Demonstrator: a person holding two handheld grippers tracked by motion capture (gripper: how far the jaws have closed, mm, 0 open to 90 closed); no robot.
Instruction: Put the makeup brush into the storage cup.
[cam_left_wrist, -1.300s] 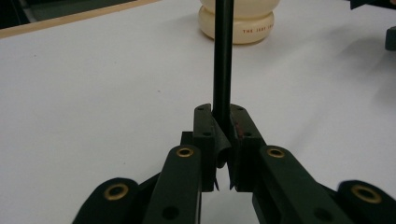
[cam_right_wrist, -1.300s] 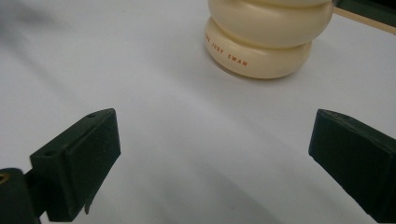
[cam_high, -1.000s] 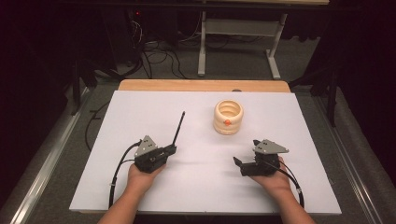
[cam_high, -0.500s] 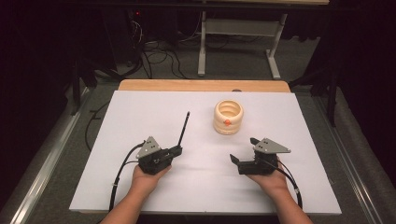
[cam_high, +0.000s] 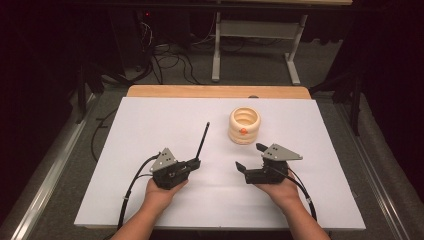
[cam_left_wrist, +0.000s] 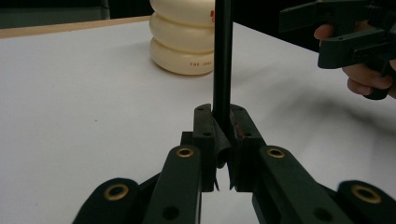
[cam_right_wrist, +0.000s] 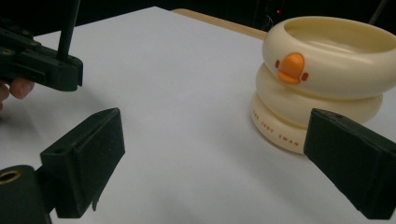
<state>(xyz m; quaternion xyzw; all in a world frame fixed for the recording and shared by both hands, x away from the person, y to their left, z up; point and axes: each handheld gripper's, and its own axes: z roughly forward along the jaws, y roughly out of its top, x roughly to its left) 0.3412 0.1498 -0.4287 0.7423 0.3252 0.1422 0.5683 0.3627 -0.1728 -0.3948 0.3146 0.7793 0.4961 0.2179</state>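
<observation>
My left gripper (cam_high: 196, 163) is shut on the lower end of a thin black rod (cam_high: 203, 139) that points away toward the far side of the table. In the left gripper view the rod (cam_left_wrist: 222, 56) rises from between the closed jaws (cam_left_wrist: 222, 128). My right gripper (cam_high: 249, 156) stands open just in front of a cream ring-stacked holder (cam_high: 244, 125) with an orange duck beak. Through the right gripper view the holder (cam_right_wrist: 322, 79) sits beyond the right jaw, and nothing lies between the wide-open jaws (cam_right_wrist: 219, 154). The holder (cam_left_wrist: 184, 42) stands behind the rod.
A white sheet (cam_high: 150, 130) covers the table, with a wooden edge (cam_high: 215, 91) along the far side. Cables trail from both grippers toward the near edge. Beyond the table are a metal desk frame (cam_high: 255, 30) and floor cables (cam_high: 165, 55).
My right gripper has shifted a little to the left, nearer the holder's front. The rod's far tip has swung slightly right. The left grip on the rod is unchanged.
</observation>
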